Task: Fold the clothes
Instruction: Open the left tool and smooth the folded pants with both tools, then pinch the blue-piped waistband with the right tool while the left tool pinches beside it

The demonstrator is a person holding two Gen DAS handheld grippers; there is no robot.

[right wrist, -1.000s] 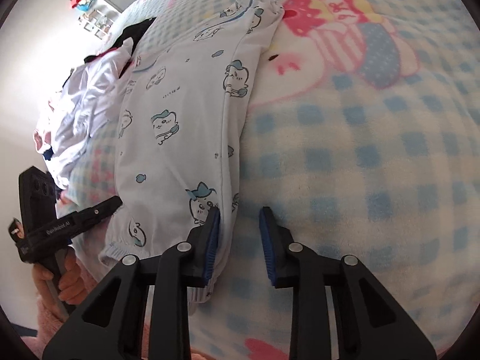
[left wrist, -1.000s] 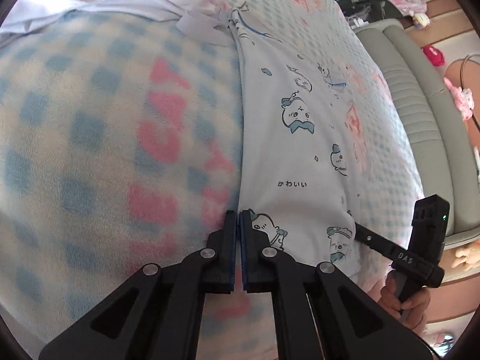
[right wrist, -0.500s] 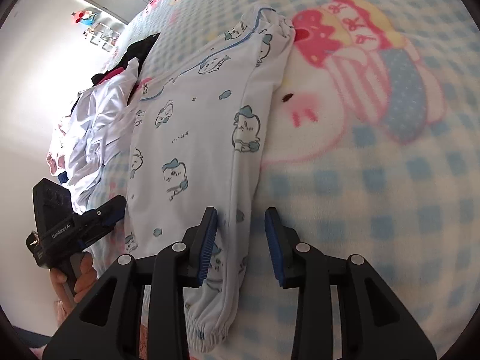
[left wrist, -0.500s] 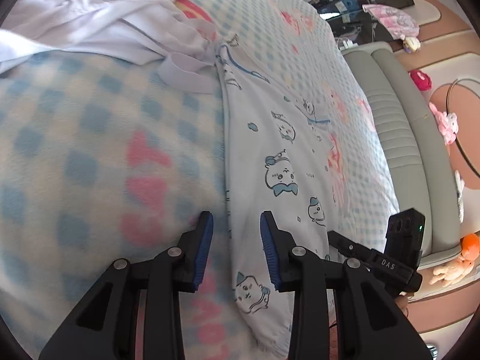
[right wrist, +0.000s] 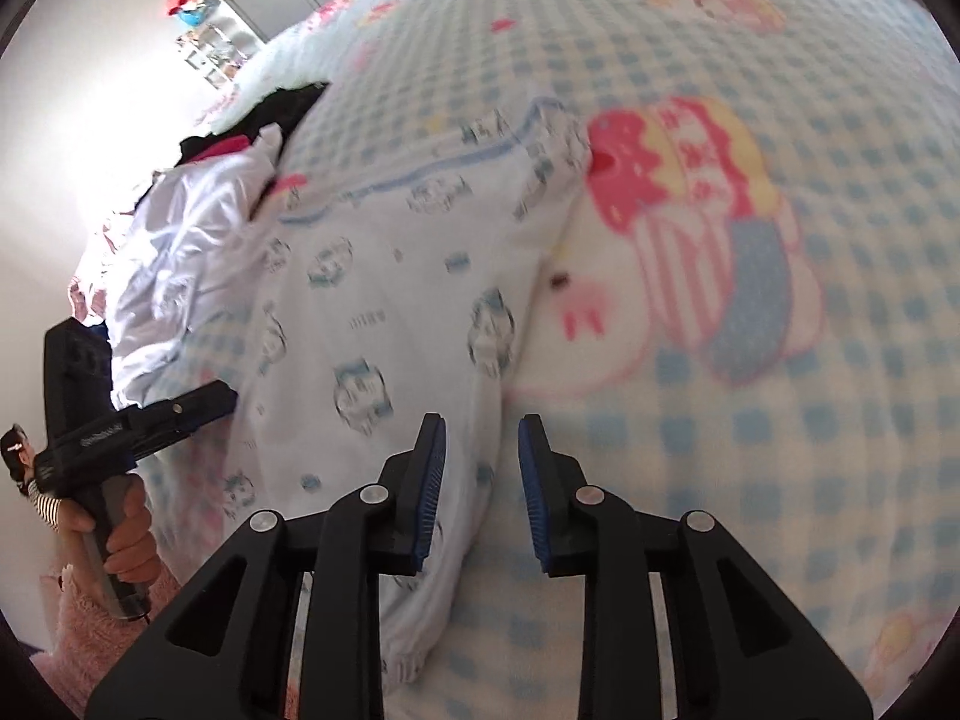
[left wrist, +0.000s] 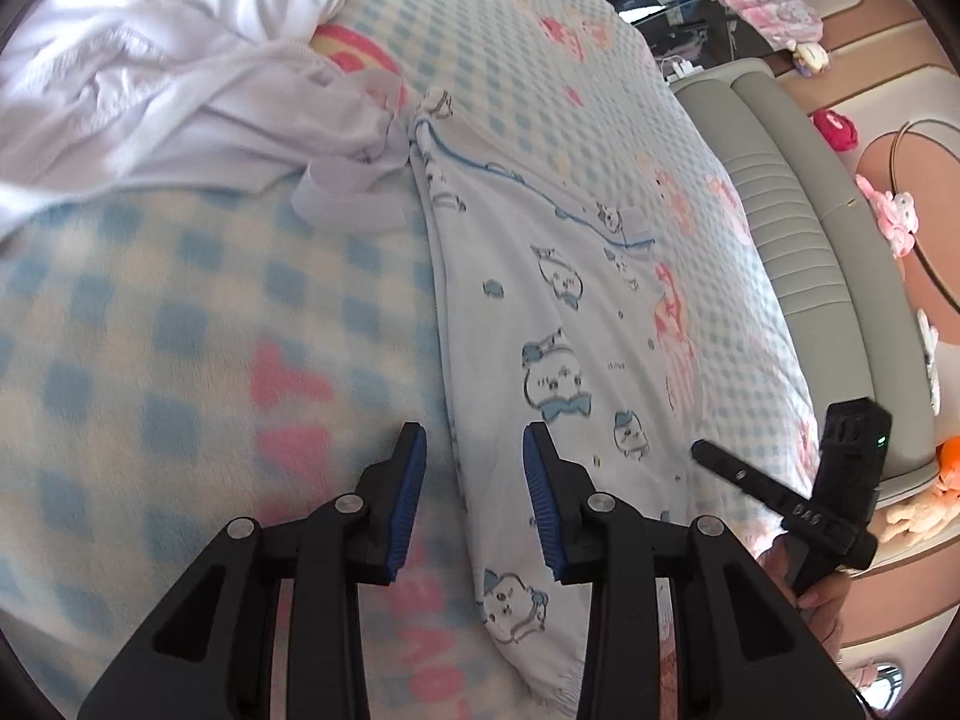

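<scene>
Left wrist cam: my left gripper point(left wrist: 474, 474) hangs jaws wide over the printed pyjama bottoms point(left wrist: 540, 324) lying flat on the bed point(left wrist: 150, 330); right cam, right gripper point(right wrist: 483, 474) same, wide, empty, straddling their other long edge, so I'd guess mid-fold, regrip next.

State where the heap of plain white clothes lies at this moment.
In the left wrist view the white clothes are heaped at upper left on the checked blanket, their nearest strap touching the top end of the printed pyjama trousers.
</scene>
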